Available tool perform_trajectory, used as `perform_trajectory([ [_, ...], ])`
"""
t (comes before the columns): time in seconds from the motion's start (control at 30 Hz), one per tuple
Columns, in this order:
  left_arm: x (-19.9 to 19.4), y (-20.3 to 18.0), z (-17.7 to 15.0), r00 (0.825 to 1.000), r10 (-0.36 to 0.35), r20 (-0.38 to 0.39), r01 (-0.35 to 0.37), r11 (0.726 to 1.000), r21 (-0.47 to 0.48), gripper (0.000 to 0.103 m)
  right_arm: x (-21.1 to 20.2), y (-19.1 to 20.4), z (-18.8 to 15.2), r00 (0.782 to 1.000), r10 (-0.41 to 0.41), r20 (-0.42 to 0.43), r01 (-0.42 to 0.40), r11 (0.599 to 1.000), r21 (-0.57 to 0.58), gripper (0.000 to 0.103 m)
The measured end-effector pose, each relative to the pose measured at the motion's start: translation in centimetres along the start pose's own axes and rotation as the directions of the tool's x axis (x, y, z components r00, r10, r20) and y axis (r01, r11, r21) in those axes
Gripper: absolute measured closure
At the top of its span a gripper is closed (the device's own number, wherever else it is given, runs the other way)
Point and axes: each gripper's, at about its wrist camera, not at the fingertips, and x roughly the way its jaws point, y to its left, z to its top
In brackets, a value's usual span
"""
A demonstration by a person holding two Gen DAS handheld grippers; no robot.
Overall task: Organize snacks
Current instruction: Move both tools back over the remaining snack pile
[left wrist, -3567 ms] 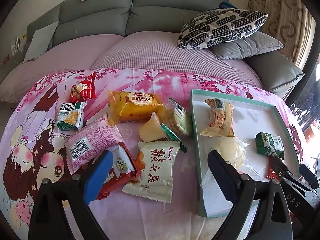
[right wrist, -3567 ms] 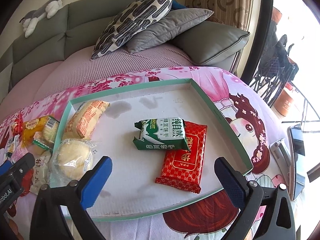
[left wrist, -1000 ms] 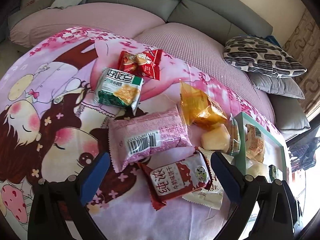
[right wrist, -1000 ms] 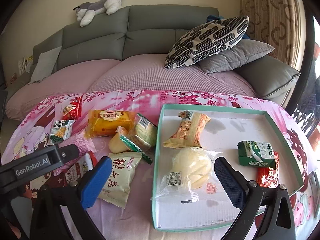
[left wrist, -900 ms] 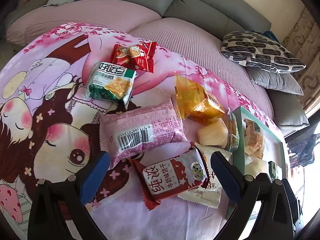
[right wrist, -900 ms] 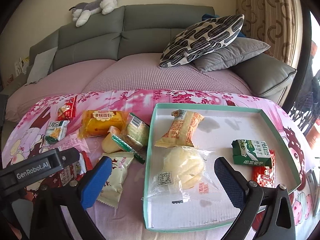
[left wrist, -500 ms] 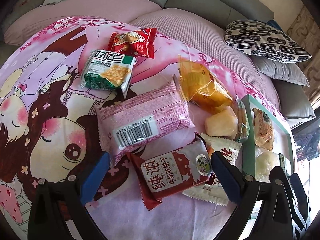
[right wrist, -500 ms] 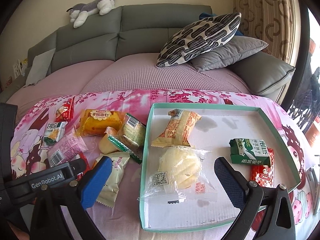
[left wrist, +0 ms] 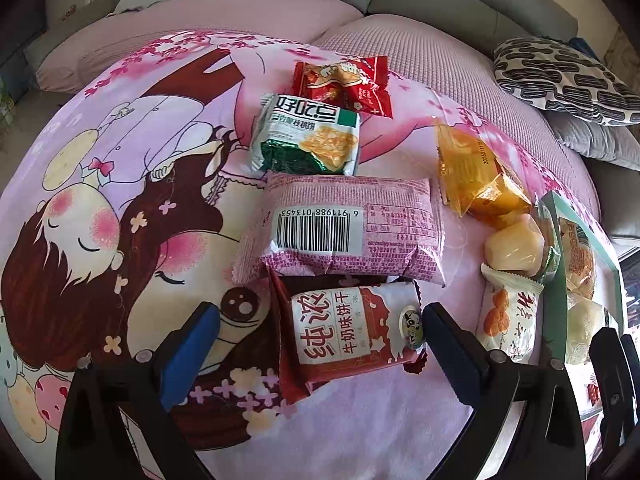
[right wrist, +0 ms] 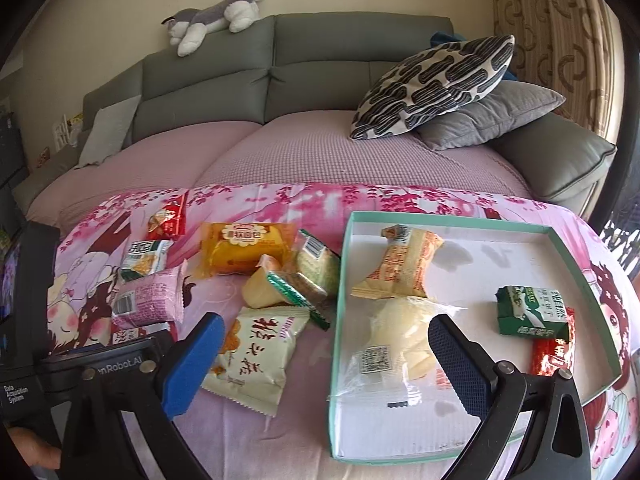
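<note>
My left gripper is open and hovers low over a red and white biscuit packet, its fingers on either side of it. Beyond lie a pink packet, a green and white packet, a red packet and a yellow packet. My right gripper is open above the left rim of a teal-edged tray, holding nothing. In the tray lie a clear-wrapped bun, an orange-printed packet, a green box and a red packet. A white packet lies left of the tray.
Everything sits on a pink cartoon-print cloth over a low surface in front of a grey sofa. Patterned and grey cushions lie at the sofa's right; a plush toy rests on its back. A jelly cup and a green-trimmed packet lie near the tray.
My left gripper has swung left from the tray side and come down close over the loose packets, settling over the red and white biscuit packet. The right gripper drew back and shifted left.
</note>
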Motion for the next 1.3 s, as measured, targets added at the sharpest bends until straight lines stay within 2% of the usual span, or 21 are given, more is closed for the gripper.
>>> perform_trajectory([
  [0.1, -0.2, 0.8, 0.1, 1.0, 0.006, 0.002, -0.006, 1.0, -0.01, 0.002, 0.0, 0.9, 0.0, 0.999, 0.041, 0.002, -0.041, 0.999, -0.02, 0.012],
  [0.37, -0.4, 2.4, 0.1, 1.0, 0.02, 0.004, -0.02, 0.999, -0.044, 0.002, 1.9, 2.2, -0.6, 0.992, 0.106, -0.069, -0.109, 0.993, -0.036, 0.027],
  [0.57, -0.4, 2.4, 0.0, 1.0, 0.016, 0.0, -0.016, 0.999, -0.038, 0.002, 3.6, 3.5, -1.1, 0.985, 0.13, -0.115, -0.138, 0.989, -0.057, 0.033],
  [0.87, -0.1, 2.4, 0.2, 1.0, 0.007, -0.003, -0.007, 0.999, -0.04, 0.002, 5.4, 3.6, -1.6, 0.979, 0.1, -0.176, -0.111, 0.992, -0.054, 0.033],
  [1.3, 0.1, 2.4, 0.2, 1.0, 0.003, -0.006, -0.003, 0.999, -0.041, 0.002, 6.4, 4.6, -1.9, 0.979, 0.088, -0.184, -0.104, 0.991, -0.079, 0.033],
])
